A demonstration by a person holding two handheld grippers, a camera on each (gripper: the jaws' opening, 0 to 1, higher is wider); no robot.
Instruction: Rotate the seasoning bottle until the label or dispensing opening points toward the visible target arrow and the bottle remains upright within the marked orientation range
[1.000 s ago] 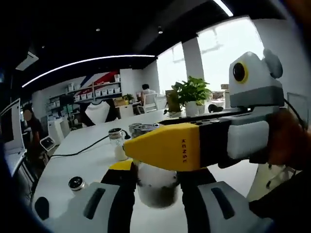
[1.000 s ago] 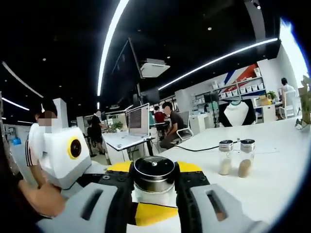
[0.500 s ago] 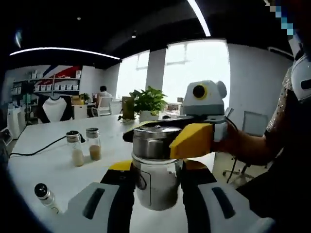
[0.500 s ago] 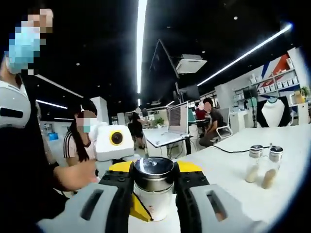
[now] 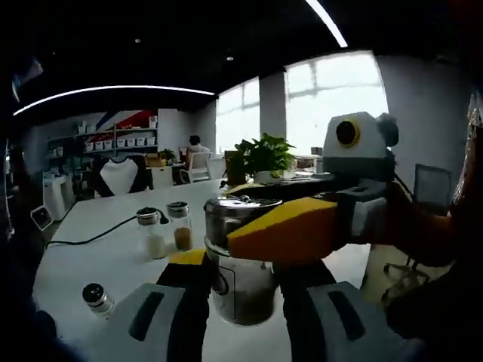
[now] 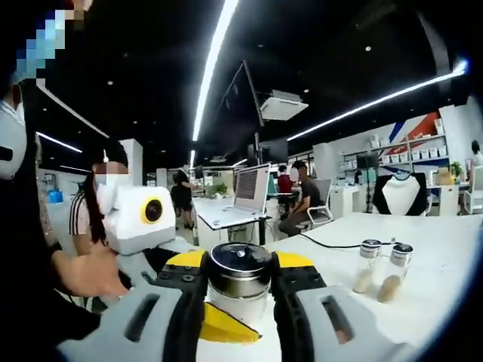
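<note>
I've got the seasoning bottle (image 5: 240,275) low in the centre of the left gripper view, sitting upright between my left gripper (image 5: 243,302) jaws, which press against its glass body on both sides, so that claw is clamped on the bottle. Its contents look dark and fill the lower part; the metal lid (image 5: 230,215) sits just above. Coming in from the right of that frame is my right gripper (image 5: 302,226), its yellow jaw lying across the lid level, in front of the bottle.

In the right gripper view, the bottle (image 6: 240,290) is at bottom centre, and I'm looking down onto its round dark-topped lid (image 6: 240,262). My right gripper (image 6: 240,298) has a jaw tight on each side of that lid, so it is gripping the bottle at the cap. The left gripper (image 6: 173,302) shows at lower left, a yellow jaw tip poking out under the bottle.

The white table (image 5: 98,249) spreads across the left half of the left gripper view. On it, two small shakers (image 5: 168,230) stand side by side, left of the bottle and well apart from it. Another small bottle (image 5: 98,299) stands at lower left. A black cable (image 5: 83,240) runs across the table behind the shakers. A potted plant (image 5: 264,157) stands farther back, above the bottle in the frame.

In the right gripper view the two shakers (image 6: 381,268) stand at middle right.
</note>
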